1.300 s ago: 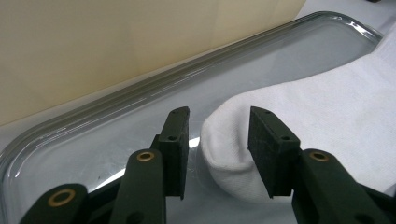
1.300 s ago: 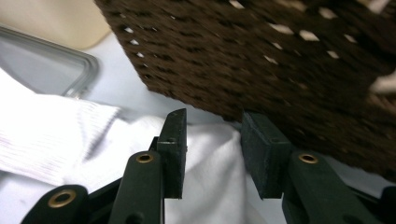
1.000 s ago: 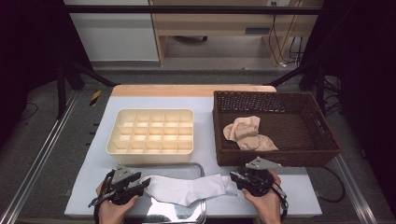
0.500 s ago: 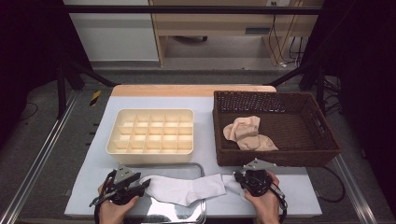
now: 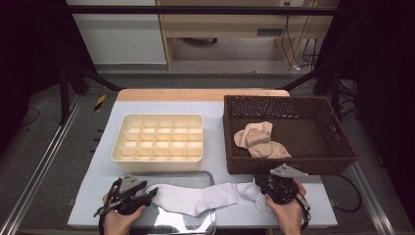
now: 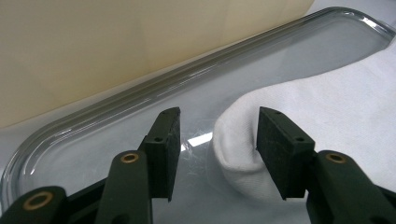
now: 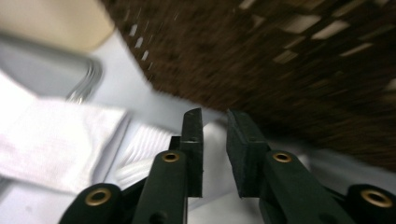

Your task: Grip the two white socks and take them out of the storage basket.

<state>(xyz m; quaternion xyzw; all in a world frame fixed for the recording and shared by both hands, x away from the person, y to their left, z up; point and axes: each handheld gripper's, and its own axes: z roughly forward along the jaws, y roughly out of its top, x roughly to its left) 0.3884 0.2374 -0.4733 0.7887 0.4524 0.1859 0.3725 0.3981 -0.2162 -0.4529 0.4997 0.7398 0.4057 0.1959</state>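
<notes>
Bench [image 5: 122,117]: pale blue-grey top with a light wooden strip along its far edge, standing on a metal frame
Room: dim, grey floor, a wooden desk and loose cables beyond the far side
Steel tray [image 5: 205,226]: at the near edge, shiny, partly under the white sock
White sock [image 5: 195,198]: laid flat across the tray, its toe toward the left tongs and its ribbed cuff off the tray on the bench by the right tongs
Left tongs [image 5: 152,192]: spread, the sock's toe [image 6: 238,140] between the jaws, touching only one pad
Right tongs [image 5: 258,184]: a narrow gap between the jaws after just reopening, nothing pinched, white cuff [image 7: 140,149] just beside them
Cream divider box [image 5: 159,143]: behind the tray, cells bare
Brown wicker basket [image 5: 337,147]: at the right, holding beige socks [image 5: 259,141]
</notes>
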